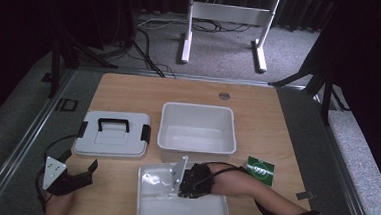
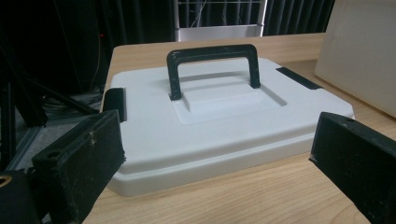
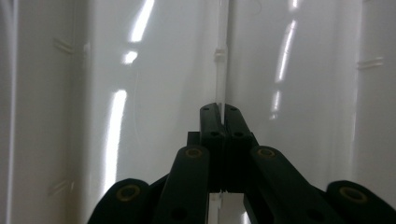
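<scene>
My right tongs [image 1: 176, 179] were clamped shut on a thin upright wall of the clear plastic tray [image 1: 207, 212], which sat at the near edge of the counter [image 1: 267, 122], just in front of the white tub [image 1: 197, 128]. In the right gripper view the wall [image 3: 223, 70] ran edge-on straight between the closed pads. The tray looked light and stiff but glossy, so I judged it slippery and likely to swing or twist if lifted by one thin wall alone; a deep bite low on the wall, or on the outer rim, seemed the safer hold. The plastic looked thin enough to crack under a hard squeeze.

My left tongs [image 1: 82, 173] stood wide open and held nothing, resting near the front left corner of the counter and aimed at the white lid [image 2: 224, 121] with its black handle [image 2: 212, 65]. The lid lay flat to the left of the tub. A green card [image 1: 261, 170] lay to the right of the tray.
</scene>
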`<state>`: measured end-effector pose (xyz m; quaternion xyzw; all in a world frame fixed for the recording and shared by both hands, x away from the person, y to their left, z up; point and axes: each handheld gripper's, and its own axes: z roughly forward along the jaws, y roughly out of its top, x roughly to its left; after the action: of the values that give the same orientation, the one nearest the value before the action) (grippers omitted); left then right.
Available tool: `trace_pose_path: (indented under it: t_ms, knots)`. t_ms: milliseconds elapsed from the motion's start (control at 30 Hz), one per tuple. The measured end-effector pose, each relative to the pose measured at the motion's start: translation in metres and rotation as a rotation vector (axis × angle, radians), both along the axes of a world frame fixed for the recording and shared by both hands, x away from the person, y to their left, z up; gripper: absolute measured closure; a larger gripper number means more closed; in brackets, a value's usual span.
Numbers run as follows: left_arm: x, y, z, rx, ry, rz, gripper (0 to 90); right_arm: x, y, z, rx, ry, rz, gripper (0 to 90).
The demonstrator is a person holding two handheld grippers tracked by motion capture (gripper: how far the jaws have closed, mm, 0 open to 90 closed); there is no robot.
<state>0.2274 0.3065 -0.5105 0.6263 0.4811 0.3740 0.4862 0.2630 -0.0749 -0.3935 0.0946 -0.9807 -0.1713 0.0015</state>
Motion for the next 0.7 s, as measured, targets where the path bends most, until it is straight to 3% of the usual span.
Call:
trace_pose_path:
  t_ms: [200,467,700]
  knots:
    - [0.0,0.0,0.0,-0.002,-0.002,-0.001,2.3,0.008,0.009,-0.028,0.004,0.05,-0.022,89.0]
    - [0.0,0.0,0.0,-0.003,-0.003,-0.006,2.3,0.024,0.016,-0.051,-0.027,-0.003,-0.075,89.0]
    - [0.0,0.0,0.0,-0.006,-0.001,-0.006,2.4,0.03,0.017,-0.061,-0.03,0.0,-0.092,89.0]
